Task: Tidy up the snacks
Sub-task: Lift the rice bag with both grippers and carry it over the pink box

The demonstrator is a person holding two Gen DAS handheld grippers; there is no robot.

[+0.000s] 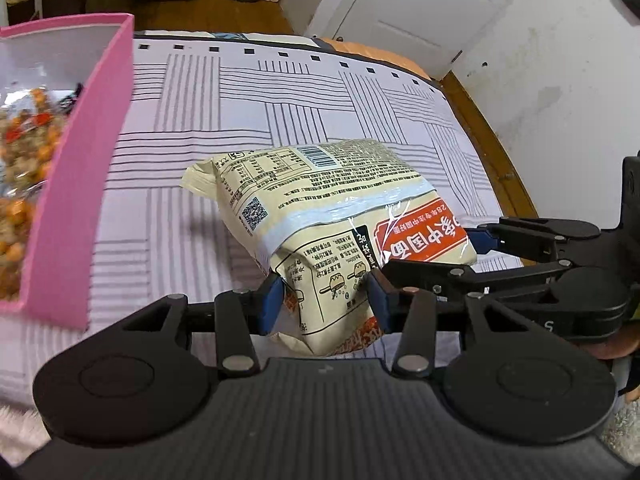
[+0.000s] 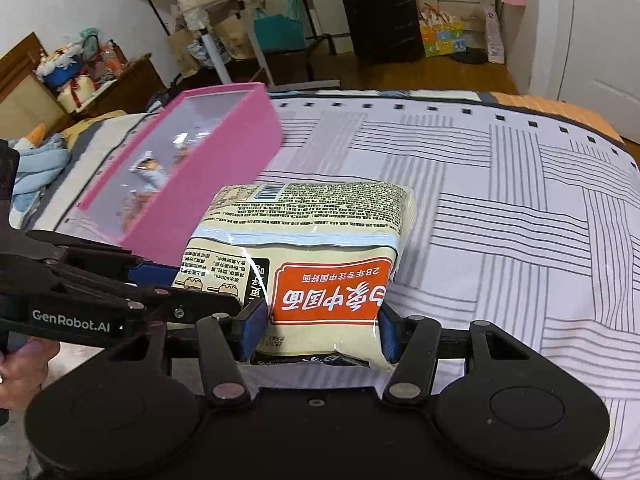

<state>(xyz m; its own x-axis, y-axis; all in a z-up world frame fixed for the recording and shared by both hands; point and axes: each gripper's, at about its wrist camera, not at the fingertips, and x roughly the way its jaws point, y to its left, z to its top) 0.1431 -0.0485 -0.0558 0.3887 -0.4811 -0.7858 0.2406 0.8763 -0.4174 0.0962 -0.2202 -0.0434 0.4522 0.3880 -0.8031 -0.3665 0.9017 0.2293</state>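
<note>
While both tongs pinch the one noodle packet (image 2: 316, 256) at its near end, left tongs (image 1: 325, 302) on the left corner and right tongs (image 2: 322, 330) beside them, we hold it lifted above the bed (image 2: 520, 220), right of the one pink box (image 2: 224, 168). We should keep both hands level and carry it over the rim before letting go.

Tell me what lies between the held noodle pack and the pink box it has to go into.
Nothing visible does. Both the left gripper and the right gripper are shut on the noodle pack, lifted off the striped bedsheet. Only bare sheet lies between it and the pink box, whose near wall it must clear; its top is open.
</note>
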